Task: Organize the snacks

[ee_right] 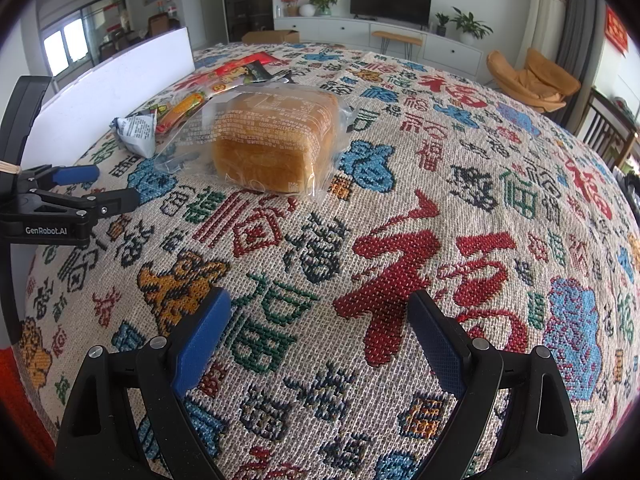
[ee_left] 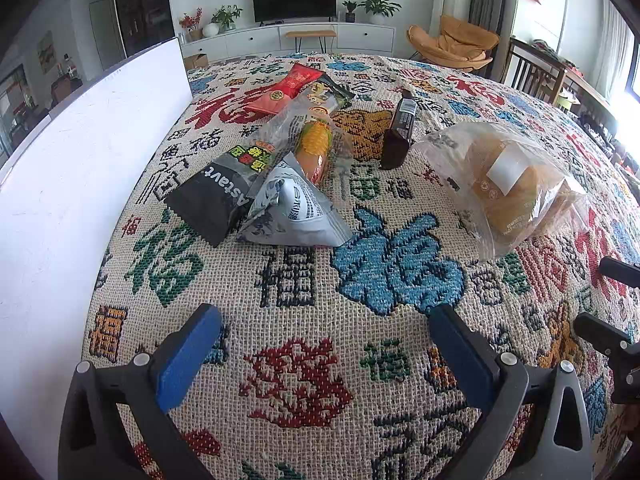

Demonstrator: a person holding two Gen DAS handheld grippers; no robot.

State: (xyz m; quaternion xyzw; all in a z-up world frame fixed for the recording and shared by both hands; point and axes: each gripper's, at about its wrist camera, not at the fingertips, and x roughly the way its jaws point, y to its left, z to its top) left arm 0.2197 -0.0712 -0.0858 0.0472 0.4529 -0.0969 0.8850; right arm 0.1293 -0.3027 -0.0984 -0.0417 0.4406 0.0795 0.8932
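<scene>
Several snack packs lie on a patterned tablecloth (ee_left: 304,280). A grey-white triangular pouch (ee_left: 294,210) leans against a black packet (ee_left: 212,200); behind them lie a clear wrapper with an orange snack (ee_left: 314,144), a red packet (ee_left: 286,90) and a dark brown bar (ee_left: 398,132). A bagged loaf of bread (ee_left: 508,184) (ee_right: 276,140) sits to the right. My left gripper (ee_left: 324,316) (ee_right: 116,186) is open over bare cloth, short of the pouch. My right gripper (ee_right: 320,300) (ee_left: 600,296) is open too, well short of the bread, holding nothing.
A white box wall (ee_left: 80,184) (ee_right: 112,96) runs along the table's left side. Bare cloth lies between both grippers and the snacks. Beyond the table are a TV cabinet (ee_left: 296,36), an orange chair (ee_left: 456,42) and wooden chairs (ee_left: 532,70).
</scene>
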